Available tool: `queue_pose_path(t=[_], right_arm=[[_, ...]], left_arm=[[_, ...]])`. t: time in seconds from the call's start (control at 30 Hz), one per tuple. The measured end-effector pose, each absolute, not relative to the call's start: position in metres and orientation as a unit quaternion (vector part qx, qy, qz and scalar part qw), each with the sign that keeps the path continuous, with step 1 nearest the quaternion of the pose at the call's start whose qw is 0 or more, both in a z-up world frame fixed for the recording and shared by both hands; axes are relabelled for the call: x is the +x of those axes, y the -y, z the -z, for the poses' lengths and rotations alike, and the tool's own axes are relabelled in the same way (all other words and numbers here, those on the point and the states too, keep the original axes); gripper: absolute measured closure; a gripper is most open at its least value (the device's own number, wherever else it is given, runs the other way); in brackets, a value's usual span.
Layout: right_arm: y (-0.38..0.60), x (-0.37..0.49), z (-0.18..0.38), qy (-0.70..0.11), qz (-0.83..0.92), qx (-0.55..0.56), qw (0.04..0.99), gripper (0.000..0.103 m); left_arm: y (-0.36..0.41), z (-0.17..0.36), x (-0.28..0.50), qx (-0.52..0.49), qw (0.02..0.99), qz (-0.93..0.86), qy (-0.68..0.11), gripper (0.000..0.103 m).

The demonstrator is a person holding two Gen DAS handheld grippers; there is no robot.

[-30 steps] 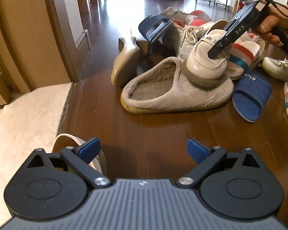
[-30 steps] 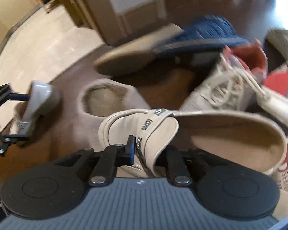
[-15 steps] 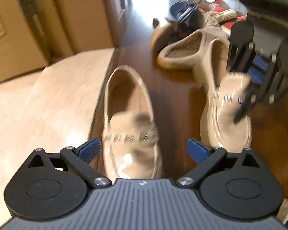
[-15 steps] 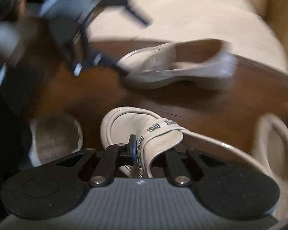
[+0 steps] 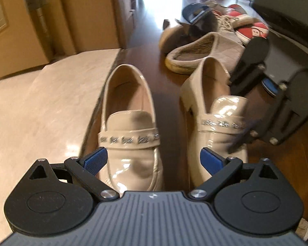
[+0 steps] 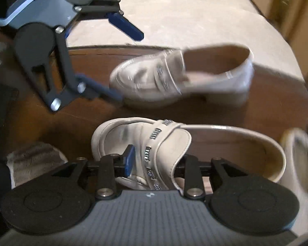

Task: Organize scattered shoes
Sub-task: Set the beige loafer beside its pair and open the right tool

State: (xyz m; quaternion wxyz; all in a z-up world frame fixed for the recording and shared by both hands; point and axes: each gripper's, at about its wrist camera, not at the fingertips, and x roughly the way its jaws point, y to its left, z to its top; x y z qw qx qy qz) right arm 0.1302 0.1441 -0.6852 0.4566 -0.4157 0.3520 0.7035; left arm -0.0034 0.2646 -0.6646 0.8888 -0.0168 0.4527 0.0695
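Observation:
Two beige patent loafers with chain trim stand side by side on the dark wood floor. My left gripper (image 5: 154,158) hangs open over the toe of the left loafer (image 5: 129,127), touching nothing. On the right loafer (image 5: 215,129) my right gripper (image 5: 254,110) reaches down at the strap. In the right wrist view the jaws of the right gripper (image 6: 154,162) are opening, with the tongue of that loafer (image 6: 154,139) still between them; the blue pad (image 6: 129,160) stands off the leather. The other loafer (image 6: 174,78) lies beyond, and the left gripper (image 6: 121,61) is open at its toe.
A pile of shoes lies further along the floor: a fluffy beige slipper (image 5: 203,55), a navy sandal (image 5: 195,14), a white sneaker (image 5: 225,24) and red shoes (image 5: 256,30). Pale tile floor (image 5: 41,102) borders the wood on the left. A wooden door frame (image 5: 82,16) stands behind it.
My right gripper carried the loafer from the pile and set it down beside its mate, then loosened its jaws. My left gripper moved over the first loafer.

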Motion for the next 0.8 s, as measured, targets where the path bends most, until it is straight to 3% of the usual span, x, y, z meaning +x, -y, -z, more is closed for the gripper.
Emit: queue_pose_path(t=[0.23, 0.3, 0.33, 0.6, 0.8], right_arm=[[-0.168, 0.119, 0.686, -0.302, -0.723, -0.474, 0.402, 0.072], [-0.175, 0.12, 0.688, -0.319, -0.714, -0.477, 0.401, 0.052], [-0.176, 0.125, 0.685, -0.332, -0.704, -0.463, 0.425, 0.049], [-0.118, 0.164, 0.643, -0.376, -0.66, -0.331, 0.56, 0.048], [-0.094, 0.176, 0.683, -0.384, -0.63, -0.421, 0.528, 0.048]], left_arm=[[-0.267, 0.665, -0.004, -0.021, 0.889, -0.08, -0.449, 0.005], [-0.268, 0.666, -0.004, -0.023, 0.889, -0.082, -0.45, 0.005], [-0.268, 0.665, -0.006, -0.026, 0.889, -0.085, -0.45, 0.005], [-0.261, 0.673, -0.004, -0.011, 0.889, -0.076, -0.451, 0.005], [-0.258, 0.677, 0.001, -0.007, 0.888, -0.071, -0.454, 0.005]])
